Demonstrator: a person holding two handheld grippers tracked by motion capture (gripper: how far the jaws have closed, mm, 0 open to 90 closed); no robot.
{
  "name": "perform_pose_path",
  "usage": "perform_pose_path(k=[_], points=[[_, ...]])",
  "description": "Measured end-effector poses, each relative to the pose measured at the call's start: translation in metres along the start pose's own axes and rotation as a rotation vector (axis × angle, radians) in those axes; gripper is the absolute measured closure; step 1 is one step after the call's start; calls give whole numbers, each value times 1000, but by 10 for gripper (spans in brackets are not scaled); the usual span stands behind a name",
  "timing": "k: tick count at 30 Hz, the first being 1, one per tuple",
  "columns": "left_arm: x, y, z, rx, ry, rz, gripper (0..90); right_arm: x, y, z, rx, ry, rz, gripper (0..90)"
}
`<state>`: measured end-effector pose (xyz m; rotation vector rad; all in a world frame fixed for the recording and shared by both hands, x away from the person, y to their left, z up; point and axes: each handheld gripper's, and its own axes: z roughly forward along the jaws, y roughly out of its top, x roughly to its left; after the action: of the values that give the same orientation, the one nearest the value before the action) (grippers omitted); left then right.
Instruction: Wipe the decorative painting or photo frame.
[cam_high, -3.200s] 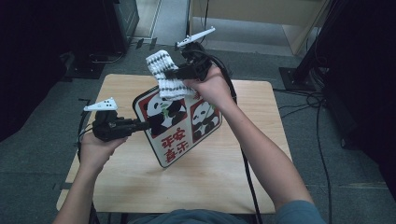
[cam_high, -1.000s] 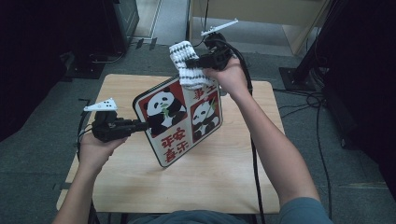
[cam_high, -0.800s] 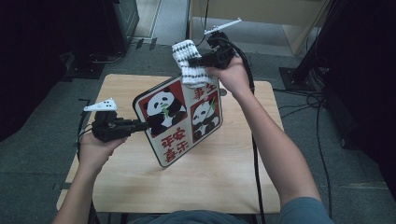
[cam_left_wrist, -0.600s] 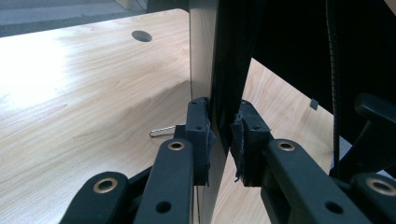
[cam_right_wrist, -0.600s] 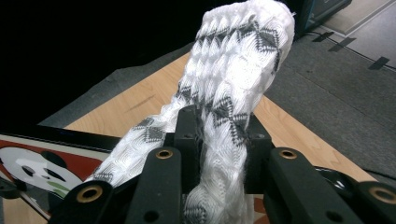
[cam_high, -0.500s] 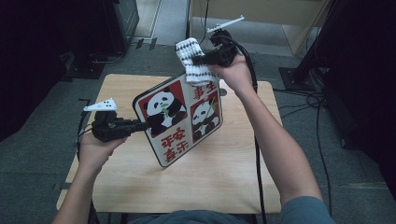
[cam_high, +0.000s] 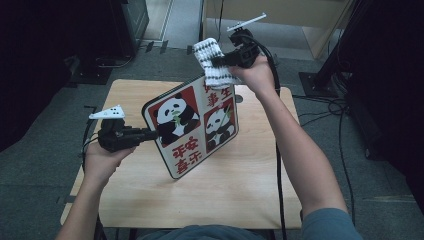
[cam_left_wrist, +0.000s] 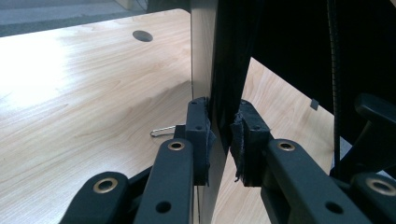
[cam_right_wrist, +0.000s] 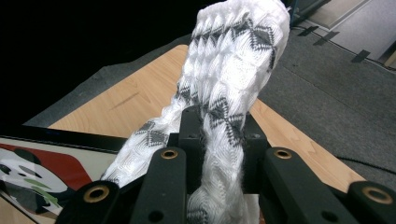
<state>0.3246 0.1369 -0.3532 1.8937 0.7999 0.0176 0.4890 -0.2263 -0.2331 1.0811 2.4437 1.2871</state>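
Now the left hand-held gripper (cam_high: 150, 134) clamps the panda board's (cam_high: 192, 125) edge upright on the bench (cam_high: 240, 185); the right hand-held gripper (cam_high: 216, 62), clenched on the cloth (cam_high: 214, 65) above, should wipe downward evenly.

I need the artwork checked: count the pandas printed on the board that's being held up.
2. Both are on the panda board in the high view: one in the red panel toward the left gripper, the other in the panel beside it, below the patterned cloth. The board's back side is hidden.
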Motion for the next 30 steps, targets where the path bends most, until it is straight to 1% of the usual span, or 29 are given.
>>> perform_pose_path(k=[8,11,15,19,24,27,30], points=[[0,0,0,-2,1,-2,784,-10,1,-4,9,-25,13,774],[0,0,0,-2,3,0,784,-16,0,-7,7,-31,29,774],[0,0,0,-3,4,-1,785,-19,0,-10,9,-42,27,774],[0,0,0,-3,5,0,785,-26,-2,-14,8,-57,43,775],[1,0,-1,-2,5,1,785,-30,-3,-17,5,-68,55,777],[1,0,-1,-2,6,2,785,-33,-5,-19,9,-89,48,779],[0,0,-1,-3,10,4,784,-38,-8,-20,14,-100,56,783]])
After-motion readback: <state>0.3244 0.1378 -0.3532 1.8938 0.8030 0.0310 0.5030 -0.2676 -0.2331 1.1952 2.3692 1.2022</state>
